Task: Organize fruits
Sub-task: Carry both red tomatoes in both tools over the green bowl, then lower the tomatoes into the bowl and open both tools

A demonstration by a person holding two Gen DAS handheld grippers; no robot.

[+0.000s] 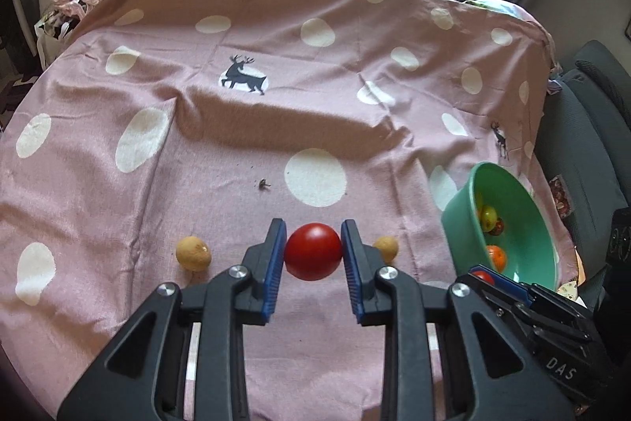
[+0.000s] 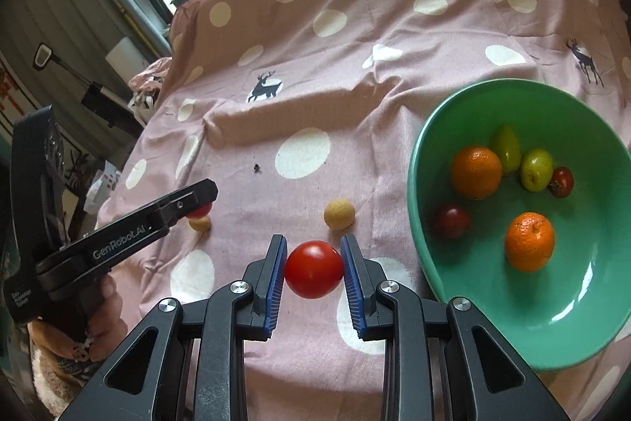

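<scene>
**Two tomatoes gripped, bowl next**

I have a tomato clamped in each claw. The left gripper point(image 1: 313, 251) pinches a red tomato point(image 1: 312, 251) between its blue pads; the right gripper point(image 2: 313, 269) is closed on another tomato point(image 2: 313, 269), just left of the green bowl point(image 2: 426, 148). Both look lifted clear of the pink cloth point(image 1: 236, 152).

The step in hand, as I judge it, is the carry — each fruit goes to the bowl, which already holds two oranges, some green fruit and small tomatoes. My right claw is nearer and should go first, over the near rim, then open. The left must wait or swing wide, since the two tools sit close together.

Two yellow fruits point(image 2: 339, 212) lie on the cloth left of the bowl — low, so a raised path clears them. The bowl sits near the cloth's right edge; I'd avoid nudging it.
</scene>
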